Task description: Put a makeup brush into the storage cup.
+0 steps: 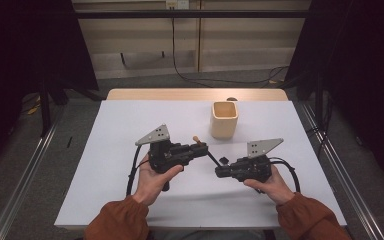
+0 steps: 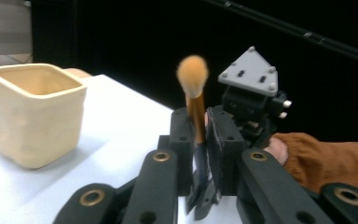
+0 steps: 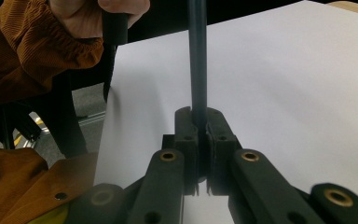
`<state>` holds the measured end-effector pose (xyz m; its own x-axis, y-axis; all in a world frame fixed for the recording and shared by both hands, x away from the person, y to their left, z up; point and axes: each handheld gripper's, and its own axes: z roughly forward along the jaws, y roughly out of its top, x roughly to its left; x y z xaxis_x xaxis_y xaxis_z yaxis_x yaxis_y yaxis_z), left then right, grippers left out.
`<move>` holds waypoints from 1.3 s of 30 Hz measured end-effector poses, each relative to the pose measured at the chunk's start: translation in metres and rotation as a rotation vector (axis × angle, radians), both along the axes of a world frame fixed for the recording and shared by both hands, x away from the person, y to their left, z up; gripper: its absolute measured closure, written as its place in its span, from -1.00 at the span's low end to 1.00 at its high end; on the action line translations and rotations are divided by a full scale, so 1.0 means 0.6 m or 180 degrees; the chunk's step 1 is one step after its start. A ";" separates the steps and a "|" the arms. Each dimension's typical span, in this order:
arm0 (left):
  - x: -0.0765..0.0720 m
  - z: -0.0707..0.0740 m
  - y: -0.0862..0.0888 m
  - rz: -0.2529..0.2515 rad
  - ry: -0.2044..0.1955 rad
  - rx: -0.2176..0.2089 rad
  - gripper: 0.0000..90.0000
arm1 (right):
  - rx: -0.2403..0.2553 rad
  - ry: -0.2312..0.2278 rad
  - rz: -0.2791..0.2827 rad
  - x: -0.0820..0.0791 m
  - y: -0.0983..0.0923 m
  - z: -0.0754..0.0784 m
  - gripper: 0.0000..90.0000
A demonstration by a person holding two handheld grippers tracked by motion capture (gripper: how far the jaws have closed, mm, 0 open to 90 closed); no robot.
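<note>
A make-up brush [image 1: 212, 156] with an orange tuft [image 2: 192, 74], a copper collar and a thin black handle [image 3: 197, 56] spans the gap between both grippers above the white table. My left gripper [image 1: 202, 148] is shut on the brush just below the copper collar [image 2: 196, 116], with the tuft sticking out past its jaws. My right gripper [image 1: 220, 172] is shut on the far end of the black handle, and its jaws [image 3: 199, 123] pinch the handle tight. The right gripper's grey plate [image 2: 251, 74] also appears in the left gripper view.
A cream square cup [image 1: 224, 120] [image 2: 32, 114] stands open-topped behind the grippers, right of centre. The white sheet [image 1: 130, 120] covers the table and a strip of bare wood [image 1: 195, 94] shows at the far edge. Dark curtains and floor rails flank both sides.
</note>
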<state>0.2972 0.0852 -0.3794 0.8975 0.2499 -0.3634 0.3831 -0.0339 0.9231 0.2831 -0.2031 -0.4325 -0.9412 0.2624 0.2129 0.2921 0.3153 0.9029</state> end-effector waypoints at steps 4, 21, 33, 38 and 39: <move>-0.003 0.004 -0.001 -0.0029 -0.0003 -0.0028 0.87 | -0.0014 -0.0025 0.0037 -0.002 0.008 -0.001 0.89; -0.002 0.010 0.007 0.0029 0.0045 0.0005 0.88 | 0.0082 -0.0034 0.0022 -0.004 0.010 0.001 0.47; -0.002 0.014 0.015 0.0094 -0.0032 0.0077 0.87 | 0.0209 0.0043 -0.0285 0.000 0.007 0.003 -0.97; -0.001 0.017 0.026 0.0134 -0.0063 0.0110 0.87 | 0.0227 0.0001 -0.0392 -0.001 0.008 0.003 -1.00; -0.001 0.018 0.028 0.0139 -0.0062 0.0112 0.87 | 0.0217 -0.0015 -0.0402 -0.001 0.007 0.003 -1.00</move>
<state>0.2968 0.1023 -0.3683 0.8923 0.3012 -0.3363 0.3669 -0.0500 0.9289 0.2823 -0.1987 -0.4309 -0.9026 0.3640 0.2299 0.3213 0.2142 0.9224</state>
